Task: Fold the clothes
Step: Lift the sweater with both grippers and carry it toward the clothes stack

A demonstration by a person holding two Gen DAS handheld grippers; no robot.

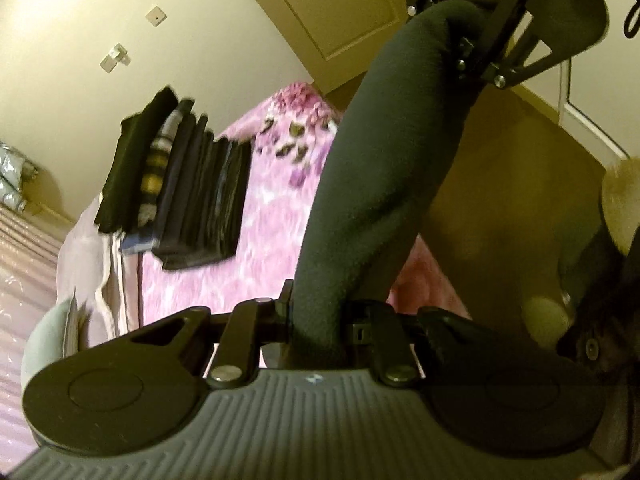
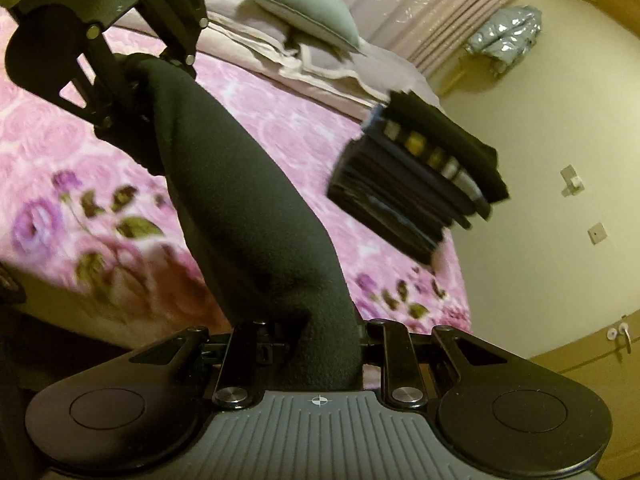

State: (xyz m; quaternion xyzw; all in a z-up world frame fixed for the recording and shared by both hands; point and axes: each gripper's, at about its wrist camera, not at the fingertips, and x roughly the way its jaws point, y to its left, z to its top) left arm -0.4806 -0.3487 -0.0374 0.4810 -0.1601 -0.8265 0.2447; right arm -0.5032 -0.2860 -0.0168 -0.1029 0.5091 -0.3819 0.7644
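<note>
A dark grey garment [image 1: 372, 160] is stretched in a rolled band between both grippers, above the bed. My left gripper [image 1: 320, 314] is shut on one end of it. My right gripper [image 2: 322, 344] is shut on the other end of the dark garment [image 2: 240, 200]. In the left wrist view the right gripper [image 1: 470, 46] shows at the top, pinching the cloth. The right wrist view has the left gripper [image 2: 134, 76] at the upper left, also clamped on it. A stack of folded dark clothes [image 1: 188, 184] [image 2: 420, 176] lies on the bed.
The bed has a pink floral cover [image 2: 288, 120] and a green pillow [image 2: 308, 4] at its head. Pink curtains [image 2: 420, 8] hang behind. A cream wall with sockets [image 2: 572, 180] and a wooden door [image 1: 340, 4] bound the room. A silver jacket [image 2: 508, 32] hangs in the corner.
</note>
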